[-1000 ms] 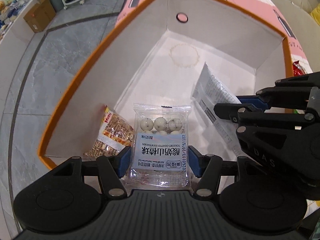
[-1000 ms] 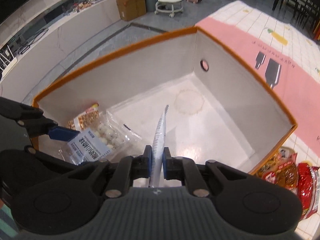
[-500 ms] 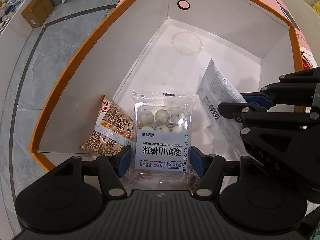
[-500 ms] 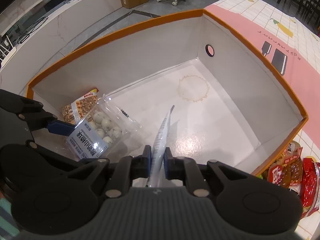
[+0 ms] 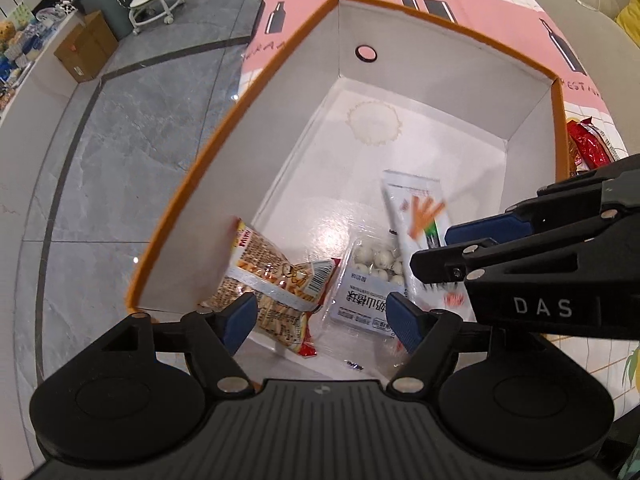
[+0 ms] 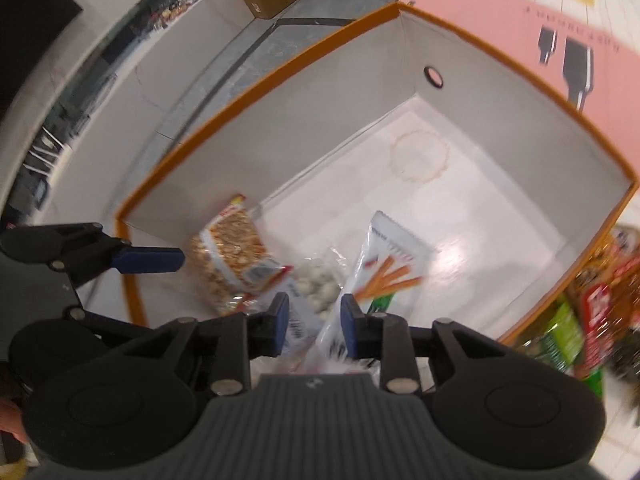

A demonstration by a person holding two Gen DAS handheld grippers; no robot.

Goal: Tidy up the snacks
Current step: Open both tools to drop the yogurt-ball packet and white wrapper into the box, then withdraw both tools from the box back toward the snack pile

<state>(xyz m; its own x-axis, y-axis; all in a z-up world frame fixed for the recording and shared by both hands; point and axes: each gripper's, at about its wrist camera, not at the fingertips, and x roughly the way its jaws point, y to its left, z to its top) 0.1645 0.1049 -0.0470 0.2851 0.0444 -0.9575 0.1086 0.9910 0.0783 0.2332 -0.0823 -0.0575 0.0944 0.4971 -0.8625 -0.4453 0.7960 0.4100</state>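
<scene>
Both grippers over the near end of the orange-rimmed box (image 5: 192, 184), pointing steeply down into it. Left gripper (image 5: 320, 316): jaws have just been opening, now spread wide, nothing clamped; the clear yogurt-hawthorn ball pack (image 5: 370, 280) lies on the box floor below and between the blue pads, not touched by them. Right gripper (image 6: 314, 320): jaws have just been opening, now partly apart; the white stick-snack packet (image 6: 390, 264) lies flat on the floor past the right pad, its near end just beside or under that pad; frame is blurred there, so contact unclear, but it isn't pinched. Packet overlaps the right edge of the ball pack. Orange cracker bag (image 5: 276, 284) sits in the near-left corner against the wall, just left of the ball pack, edges touching. Far half of the box floor is bare apart from a ring-shaped stain (image 5: 374, 124). More snack bags (image 6: 592, 300) lie on the table outside the right wall, on the pink-and-white tablecloth (image 5: 480, 12).
</scene>
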